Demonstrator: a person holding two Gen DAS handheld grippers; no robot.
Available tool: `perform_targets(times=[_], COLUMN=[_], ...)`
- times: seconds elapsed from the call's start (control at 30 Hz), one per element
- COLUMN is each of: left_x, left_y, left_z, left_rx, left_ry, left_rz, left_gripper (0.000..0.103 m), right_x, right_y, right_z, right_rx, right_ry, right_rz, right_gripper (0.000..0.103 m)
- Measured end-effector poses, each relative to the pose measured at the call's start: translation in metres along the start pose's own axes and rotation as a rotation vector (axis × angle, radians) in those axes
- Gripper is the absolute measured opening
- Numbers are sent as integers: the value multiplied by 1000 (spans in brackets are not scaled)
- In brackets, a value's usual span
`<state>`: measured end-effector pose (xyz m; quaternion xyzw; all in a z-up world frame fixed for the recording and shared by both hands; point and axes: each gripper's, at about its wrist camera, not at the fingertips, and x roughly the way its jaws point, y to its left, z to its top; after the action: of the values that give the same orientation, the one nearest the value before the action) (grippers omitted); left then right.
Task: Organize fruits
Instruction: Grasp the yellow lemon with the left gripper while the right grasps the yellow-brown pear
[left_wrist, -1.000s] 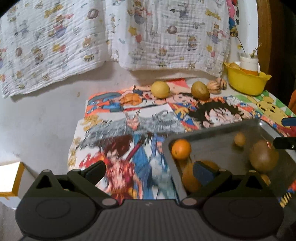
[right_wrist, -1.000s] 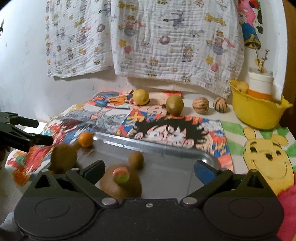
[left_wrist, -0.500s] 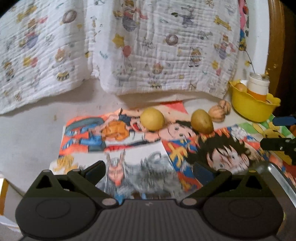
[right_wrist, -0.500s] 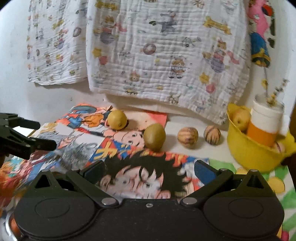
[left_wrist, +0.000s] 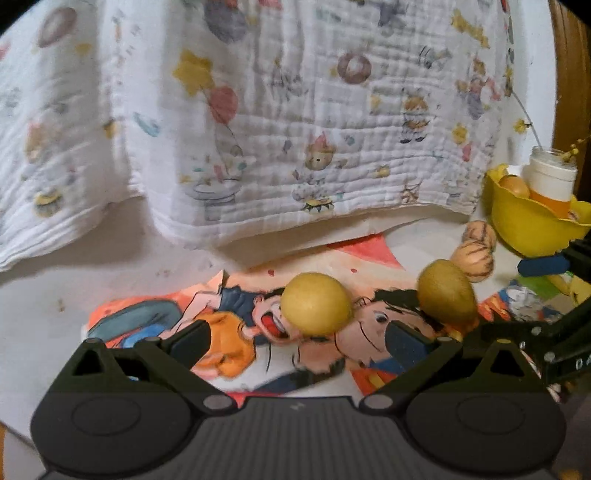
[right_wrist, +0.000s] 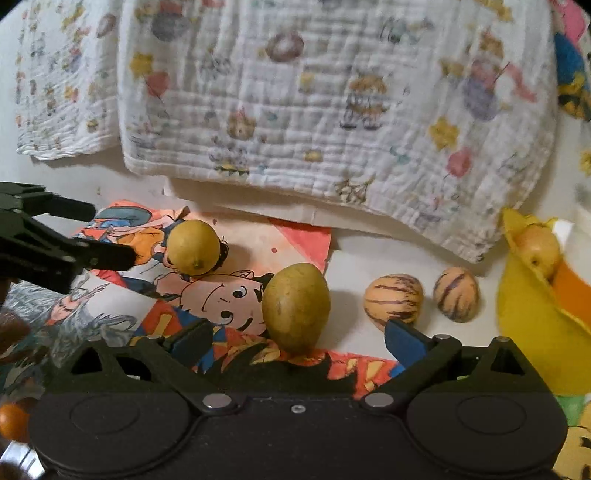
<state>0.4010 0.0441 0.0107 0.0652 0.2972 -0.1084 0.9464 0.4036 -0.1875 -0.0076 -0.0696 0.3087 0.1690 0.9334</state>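
A round yellow fruit (left_wrist: 316, 304) lies on the cartoon-print mat (left_wrist: 221, 332), just beyond my left gripper (left_wrist: 299, 341), which is open, and in line with the gap between its fingers. An oval yellow-green fruit (right_wrist: 295, 306) stands between the fingers of my right gripper (right_wrist: 297, 341). Its jaws are closing, but the pads are clear of the fruit. In the right wrist view the left gripper (right_wrist: 110, 234) reaches in from the left beside the round fruit (right_wrist: 194, 247). In the left wrist view the right gripper (left_wrist: 511, 297) shows by the oval fruit (left_wrist: 447, 291).
Two striped fruits (right_wrist: 393, 299) (right_wrist: 456, 295) lie on the bare table to the right. A yellow bowl (right_wrist: 532, 325) holding a fruit and a jar stands at the far right. A printed cloth (right_wrist: 314, 110) hangs on the wall behind. A small orange fruit (right_wrist: 11, 421) shows at the bottom left.
Both grippers have moved forward from over the metal tray to the fruits at the back of the mat. The tray has dropped out of both views.
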Motion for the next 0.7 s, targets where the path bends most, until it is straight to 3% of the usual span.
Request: perform_targets(times=[0.23,0.7], left_x=[45,75], left_y=[9,-7], left_z=[7,11], left_rx=[-16,55], left_ry=[-9,13], left_rz=[-111,-106], left_gripper=[102,100], right_x=[38,63], right_y=[0,0], right_z=[5,2], right_rx=[29,46], right_ry=[38,50], right_rz=[16,-3], right_gripper=[90,80])
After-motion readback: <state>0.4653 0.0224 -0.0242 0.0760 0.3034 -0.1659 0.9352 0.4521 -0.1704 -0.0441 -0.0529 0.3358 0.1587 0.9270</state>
